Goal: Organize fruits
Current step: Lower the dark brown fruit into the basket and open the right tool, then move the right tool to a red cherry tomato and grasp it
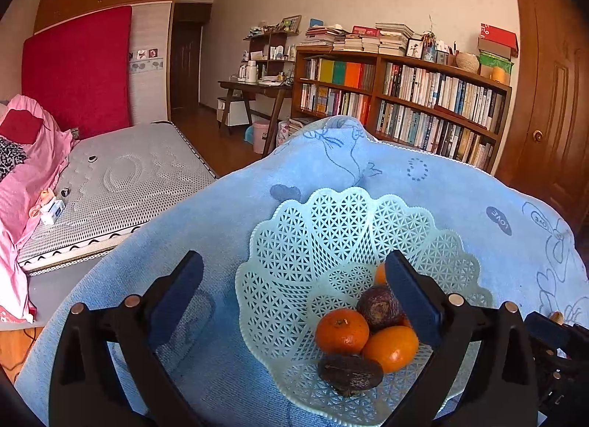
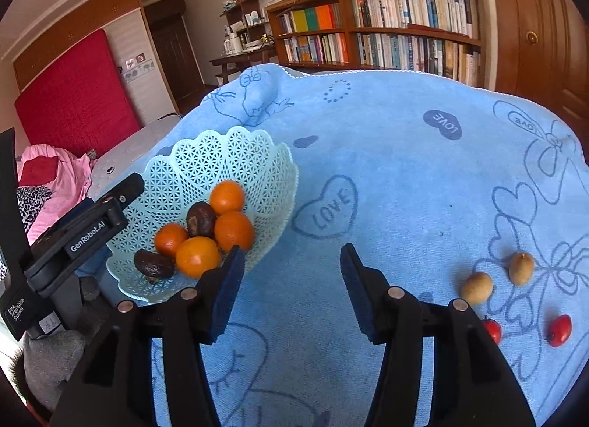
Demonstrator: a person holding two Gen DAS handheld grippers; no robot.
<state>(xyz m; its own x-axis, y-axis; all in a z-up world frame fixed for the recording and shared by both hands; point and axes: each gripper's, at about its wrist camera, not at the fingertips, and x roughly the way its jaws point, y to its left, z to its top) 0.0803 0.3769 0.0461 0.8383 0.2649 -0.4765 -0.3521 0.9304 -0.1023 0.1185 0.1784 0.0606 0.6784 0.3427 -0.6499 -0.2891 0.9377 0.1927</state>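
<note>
Now both sets of jaws spread wide, nothing between either pair. Left gripper [image 1: 294, 279] hovering over the near edge of a pale green lattice basket [image 1: 331, 228] on a blue towel [image 1: 228, 206]; right-hand finger overlapping the fruit pile, left-hand finger out over bare towel beside the basket wall. Inside the basket: four oranges [image 2: 197, 256] packed against two dark wrinkled fruits [image 2: 200, 219], one more dark one [image 2: 153, 263] lying at the front near the rim. Seen from the left wrist, oranges [image 1: 342, 330] and dark fruits [image 1: 349, 373] just inside the right-hand finger rather than centred in the gap.

Right gripper [image 2: 291, 261] over open towel, basket [image 2: 176, 169] just to the left of its left-hand finger, touching in view though contact cannot be told. Loose fruit well off to the right of that gap: two tan oval fruits [image 2: 476, 287] near each other, and closer in, two small red fruits [image 2: 559, 330], one partly hidden behind the right-hand finger.
</note>
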